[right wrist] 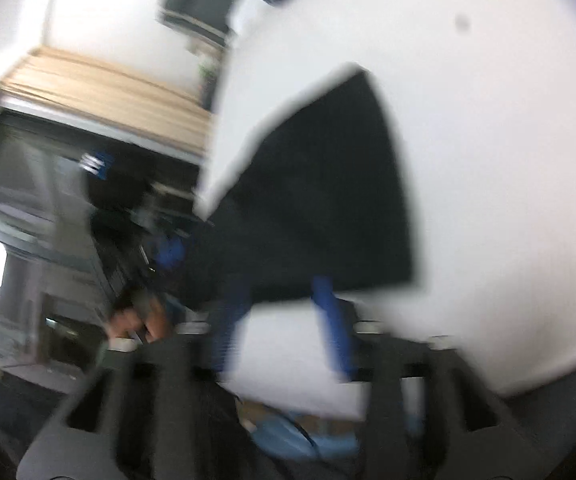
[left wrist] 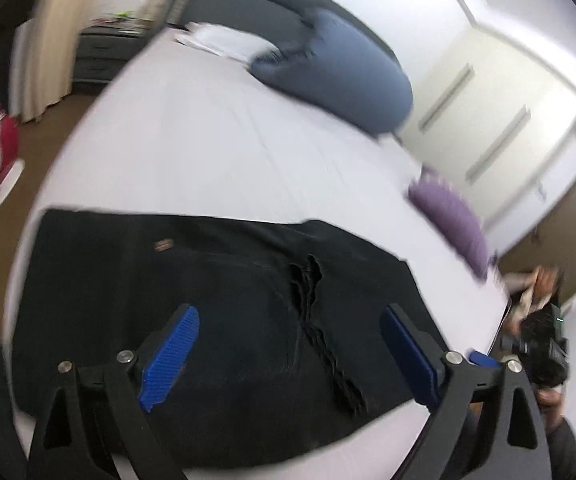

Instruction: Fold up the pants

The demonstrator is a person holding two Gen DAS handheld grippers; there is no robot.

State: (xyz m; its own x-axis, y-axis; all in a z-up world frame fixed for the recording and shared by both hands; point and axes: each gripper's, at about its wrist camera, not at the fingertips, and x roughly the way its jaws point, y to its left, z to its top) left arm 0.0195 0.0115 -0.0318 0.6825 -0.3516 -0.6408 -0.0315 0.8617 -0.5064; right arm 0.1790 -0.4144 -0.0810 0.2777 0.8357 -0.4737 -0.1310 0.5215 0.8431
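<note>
Bedroom w/ white bed [left wrist: 208, 152]; blue pillow [left wrist: 340, 76] and white pillow [left wrist: 224, 42] at the headboard end, purple cushion [left wrist: 452, 216] by the bed's edge, nightstand [left wrist: 100, 56] beyond. Black pants [left wrist: 192, 304] lie spread flat on the sheet near the bed's near edge. Left gripper [left wrist: 290, 354] hovers over them, jaws wide apart, empty. Right gripper [right wrist: 280, 328], blurry, sits at the pants' edge, jaws apart, nothing between.

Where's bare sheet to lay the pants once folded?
Widest bare bed sheet: between the black pants and the blue pillow, bordered right by the purple cushion. Crowded: near edge under the pants, headboard end with a white pillow. Both grippers are open.
</note>
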